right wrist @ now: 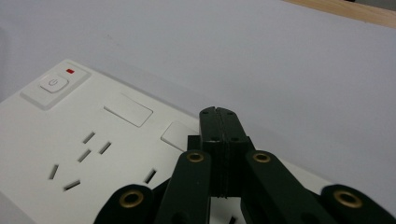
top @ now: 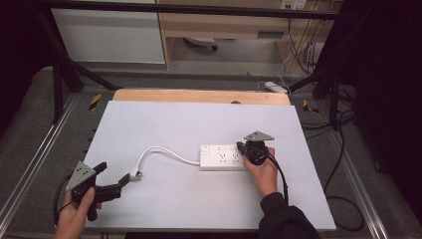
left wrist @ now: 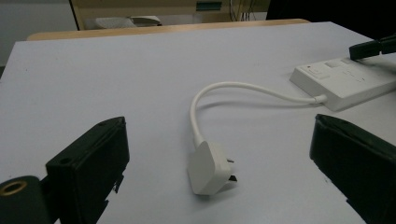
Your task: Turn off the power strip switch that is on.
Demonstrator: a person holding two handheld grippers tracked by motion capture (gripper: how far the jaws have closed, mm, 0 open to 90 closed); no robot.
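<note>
meanwhile the left claw [left wrist: 215,154] stands wide around the plug [left wrist: 208,169] near the surface's [top: 199,119] front-left corner; the right claw [right wrist: 218,116], closed and empty, rests over the power strip [top: 222,158] right of centre.

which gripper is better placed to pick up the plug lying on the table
The left. The left gripper is open, and in its own view the white plug lies on the table between its jaws. The right gripper is shut and sits over the power strip, farther from the plug.
</note>
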